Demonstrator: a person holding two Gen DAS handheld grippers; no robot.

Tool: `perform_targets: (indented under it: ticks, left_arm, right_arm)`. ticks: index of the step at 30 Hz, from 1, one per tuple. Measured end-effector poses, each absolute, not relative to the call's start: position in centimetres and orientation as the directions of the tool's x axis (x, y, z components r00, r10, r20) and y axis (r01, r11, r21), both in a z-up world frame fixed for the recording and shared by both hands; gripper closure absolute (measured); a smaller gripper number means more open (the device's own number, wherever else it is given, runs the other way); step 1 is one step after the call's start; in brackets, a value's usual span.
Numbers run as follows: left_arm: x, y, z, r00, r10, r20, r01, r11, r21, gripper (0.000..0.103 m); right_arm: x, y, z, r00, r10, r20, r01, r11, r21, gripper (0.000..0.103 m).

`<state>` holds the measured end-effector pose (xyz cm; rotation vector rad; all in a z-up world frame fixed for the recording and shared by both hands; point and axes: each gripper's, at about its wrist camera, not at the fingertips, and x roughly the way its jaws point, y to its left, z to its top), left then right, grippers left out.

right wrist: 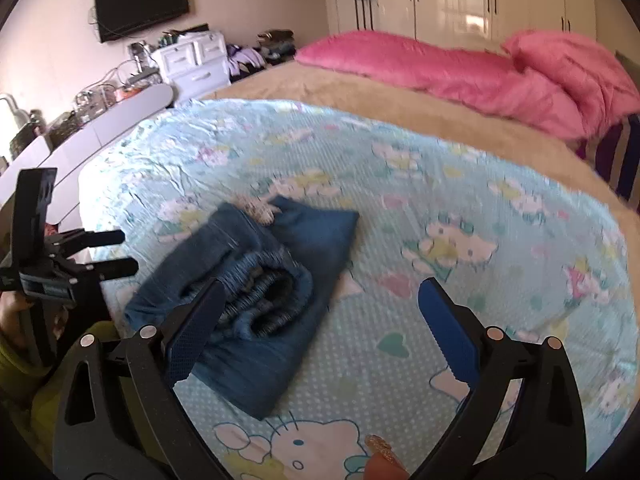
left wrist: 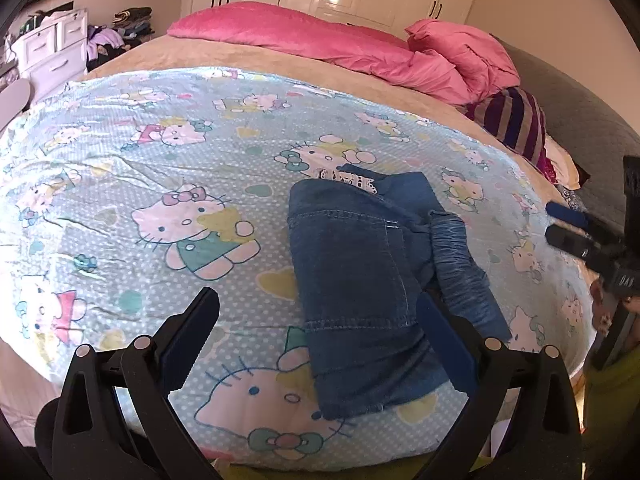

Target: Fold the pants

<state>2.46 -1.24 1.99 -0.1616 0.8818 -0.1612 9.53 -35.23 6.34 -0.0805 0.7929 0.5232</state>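
Denim sets the scene: on the left the left gripper [left wrist: 316,332] hangs with its jaws spread wide and empty above the near end of the pants [left wrist: 360,280], which lie in a compact folded bundle on the cartoon-cat sheet [left wrist: 160,160] of the bed. To the right, the right gripper [right wrist: 320,320] is likewise spread and holding nothing. Folding looks nearly finished, though the blurred right view suggests the bunched waistband may need tidying.

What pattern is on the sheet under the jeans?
Light blue sheet with white dots and cartoon cats, clearest in the left wrist view.
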Motion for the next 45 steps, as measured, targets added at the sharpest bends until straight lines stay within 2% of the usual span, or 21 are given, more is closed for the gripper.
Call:
perform_targets:
  ticks: [9,14,19,21,31,38,41,45]
  left_arm:
    - [5.8,-1.4,-0.1,0.572,-0.182,-0.8,0.033,0.979,-0.2,0.005]
    - [7.6,-1.1,-1.3,0.545,-0.197,-0.815,0.02,0.975,-0.222,0.005]
    - [8.7,-0.9,-2.2,0.526,-0.221,-0.821,0.019,0.969,-0.248,0.005]
    - [9.1,-1.1,-2.6,0.516,-0.229,-0.825,0.029,0.968,-0.251,0.005]
    - [9.7,-2.7,-3.3,0.502,-0.27,-0.822,0.087,0.961,-0.262,0.005]
    - [9.6,-4.6,-3.6,0.468,-0.305,-0.83,0.156,0.952,-0.262,0.006]
    - [9.6,-5.3,-3.7,0.452,-0.34,-0.824,0.188,0.94,-0.285,0.029]
    - [9.5,-5.6,-3.7,0.457,-0.348,-0.819,0.195,0.937,-0.289,0.037]
  right_arm:
    - [12.0,-34.7,2.1,0.473,0.451,-0.757,-0.45,0.862,0.232,0.012]
    - [13.4,-33.9,0.7,0.429,0.441,-0.788,-0.438,0.865,0.246,0.013]
    - [14.3,-33.1,-0.6,0.369,0.462,-0.807,-0.443,0.85,0.284,0.045]
    - [14.4,-32.7,-1.0,0.357,0.468,-0.808,-0.452,0.844,0.289,0.049]
    - [15.1,-32.2,-1.5,0.333,0.51,-0.793,-0.477,0.817,0.326,0.062]
    - [15.8,-31.6,-2.2,0.318,0.542,-0.778,-0.483,0.799,0.359,0.062]
    - [15.9,-31.5,-2.3,0.322,0.545,-0.774,-0.488,0.796,0.358,0.062]
    - [15.8,-31.3,-2.2,0.336,0.543,-0.77,-0.495,0.797,0.347,0.062]
